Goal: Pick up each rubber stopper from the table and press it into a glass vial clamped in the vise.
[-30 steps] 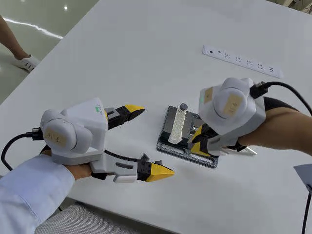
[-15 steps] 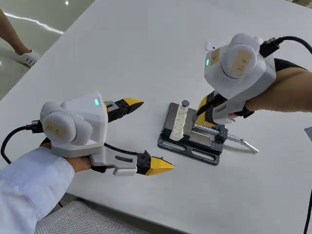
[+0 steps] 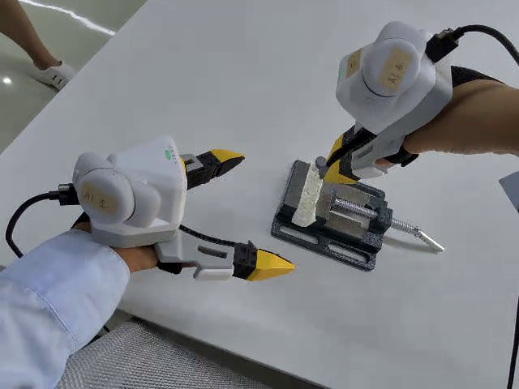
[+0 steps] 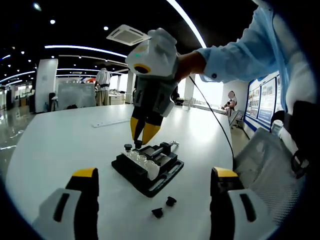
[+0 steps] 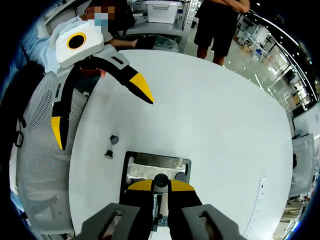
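Note:
A black vise (image 3: 324,235) (image 4: 131,172) (image 5: 131,165) clamps a row of glass vials (image 3: 308,194) (image 4: 142,161) on the white table. One end vial carries a dark stopper (image 4: 128,147) (image 5: 181,176). My right gripper (image 3: 334,168) (image 4: 141,135) (image 5: 161,186) hangs just over the vials' far end, shut on a rubber stopper (image 5: 161,180) (image 4: 138,144). Two loose stoppers (image 4: 171,201) (image 5: 114,139) lie on the table beside the vise. Left of the vise, my left gripper (image 3: 247,211) (image 4: 155,175) (image 5: 102,112) is held open, with nothing between its fingers.
The vise's screw handle (image 3: 418,235) sticks out to the right. A white power strip (image 4: 110,121) (image 5: 260,195) lies further back on the table. A mesh chair back (image 5: 45,165) stands at the near edge. People stand beyond the table.
My right gripper has risen from the vise's near right side and moved to the far end of the vial row. The left gripper has held its place, still open.

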The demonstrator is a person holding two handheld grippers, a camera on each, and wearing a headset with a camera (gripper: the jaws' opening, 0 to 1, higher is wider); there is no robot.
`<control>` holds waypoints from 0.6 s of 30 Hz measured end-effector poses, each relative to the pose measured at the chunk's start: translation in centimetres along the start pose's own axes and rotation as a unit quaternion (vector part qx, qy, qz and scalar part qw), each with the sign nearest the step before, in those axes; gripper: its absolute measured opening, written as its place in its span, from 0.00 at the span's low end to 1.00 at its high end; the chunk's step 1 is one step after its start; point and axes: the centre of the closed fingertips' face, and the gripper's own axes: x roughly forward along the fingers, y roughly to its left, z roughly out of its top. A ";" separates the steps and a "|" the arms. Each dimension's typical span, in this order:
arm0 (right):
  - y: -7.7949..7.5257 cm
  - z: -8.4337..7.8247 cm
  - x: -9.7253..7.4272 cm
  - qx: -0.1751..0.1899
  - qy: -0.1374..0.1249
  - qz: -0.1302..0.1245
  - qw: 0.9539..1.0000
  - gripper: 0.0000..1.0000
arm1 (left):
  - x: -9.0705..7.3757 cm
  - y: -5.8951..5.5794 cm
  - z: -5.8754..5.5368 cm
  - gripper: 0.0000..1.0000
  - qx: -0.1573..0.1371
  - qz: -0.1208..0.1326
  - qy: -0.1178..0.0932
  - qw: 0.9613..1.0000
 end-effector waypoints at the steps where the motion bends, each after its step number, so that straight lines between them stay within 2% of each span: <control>1: -0.1 0.0 0.1 0.000 0.001 0.001 1.000 0.06 | 0.0 0.1 -0.1 0.91 -0.001 0.000 0.000 1.000; 18: -0.6 -0.3 1.0 0.001 0.005 0.006 1.000 0.06 | 0.3 0.3 -0.5 0.90 -0.010 0.001 -0.001 1.000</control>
